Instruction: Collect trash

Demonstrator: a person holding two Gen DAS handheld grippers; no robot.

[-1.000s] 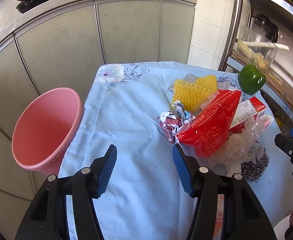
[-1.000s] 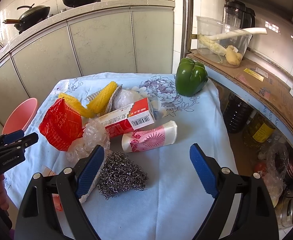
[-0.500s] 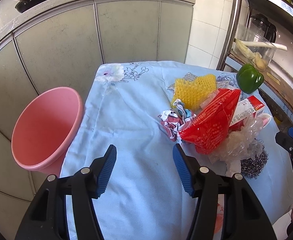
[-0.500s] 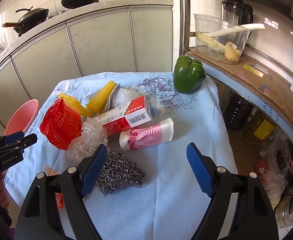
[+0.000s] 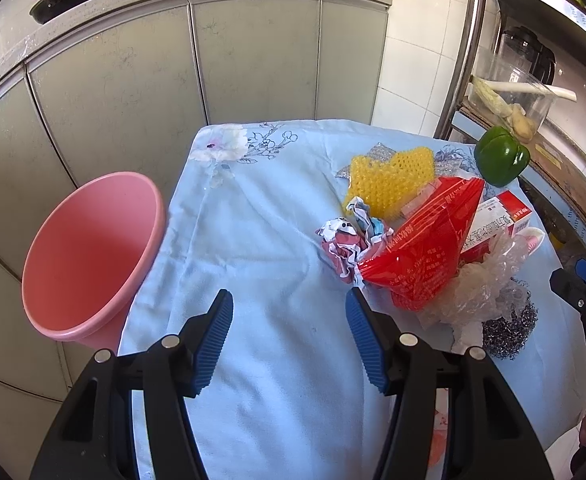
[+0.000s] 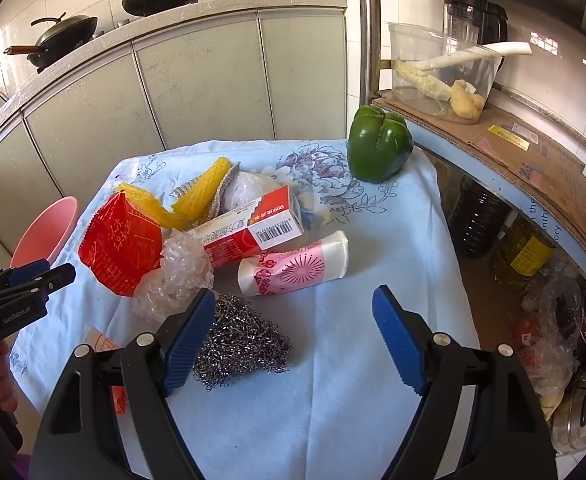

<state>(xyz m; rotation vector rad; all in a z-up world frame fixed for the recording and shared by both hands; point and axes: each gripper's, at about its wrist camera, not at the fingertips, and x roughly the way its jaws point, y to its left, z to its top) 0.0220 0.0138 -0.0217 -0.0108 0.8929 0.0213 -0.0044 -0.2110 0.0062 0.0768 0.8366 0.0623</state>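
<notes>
A heap of trash lies on the blue-clothed table [image 5: 273, 220]: a crumpled paper wad [image 5: 349, 240], a red plastic bag [image 5: 425, 248] [image 6: 121, 248], crumpled clear plastic [image 6: 177, 276], a red-and-white carton [image 6: 253, 228] and a pink-patterned roll [image 6: 293, 268]. A pink bin [image 5: 89, 256] stands beside the table's left edge. My left gripper [image 5: 289, 300] hangs open over bare cloth, short of the paper wad. My right gripper [image 6: 293, 296] is open and empty, its left finger beside a steel wool pad [image 6: 245, 340].
A yellow mesh cloth [image 5: 389, 180] and a green pepper [image 6: 379, 144] sit toward the table's far side. Grey cabinets with pans on top stand behind. A shelf with cardboard and a clear tub runs along the right, with bottles and bags beneath.
The right gripper's jaws have narrowed slightly. Both views have hardly shifted, and nothing on the table has moved.
</notes>
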